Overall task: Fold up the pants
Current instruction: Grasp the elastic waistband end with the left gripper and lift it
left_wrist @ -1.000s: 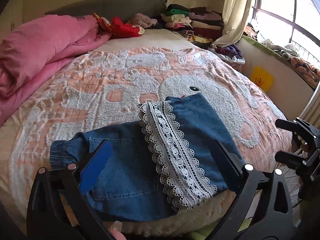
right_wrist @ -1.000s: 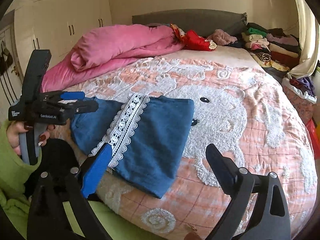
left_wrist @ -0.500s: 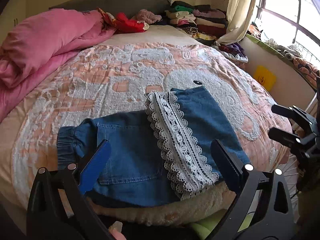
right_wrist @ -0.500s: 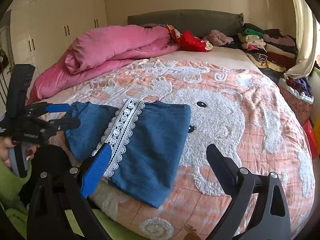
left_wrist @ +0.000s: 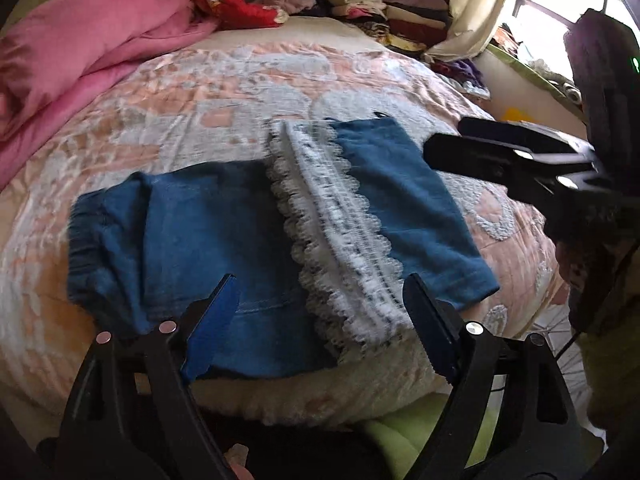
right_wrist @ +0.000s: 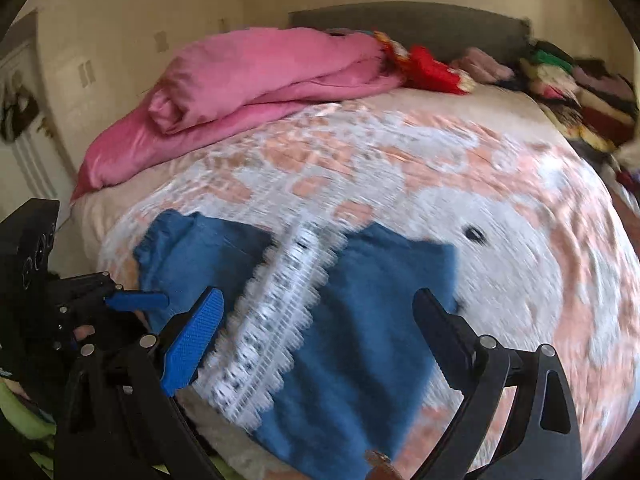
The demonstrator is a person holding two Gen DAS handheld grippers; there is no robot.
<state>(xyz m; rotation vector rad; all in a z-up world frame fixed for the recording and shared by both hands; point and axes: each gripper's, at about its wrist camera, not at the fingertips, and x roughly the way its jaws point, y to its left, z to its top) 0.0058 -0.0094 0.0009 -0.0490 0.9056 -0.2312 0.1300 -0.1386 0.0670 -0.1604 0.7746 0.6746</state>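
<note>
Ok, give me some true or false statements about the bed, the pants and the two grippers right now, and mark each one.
1. The pants lie folded on the bed, a lace strip across them. True.
2. The left gripper is clamped on the lace. False: its jaws are closing but stand apart above the pants, gripping nothing.
3. A pink duvet is bunched near the headboard. True.
4. The right gripper holds a red garment. False: its jaws are open and empty; the red cloth lies far off by the headboard.
5. The pants hang off a chair. False: they rest on the bed.
</note>
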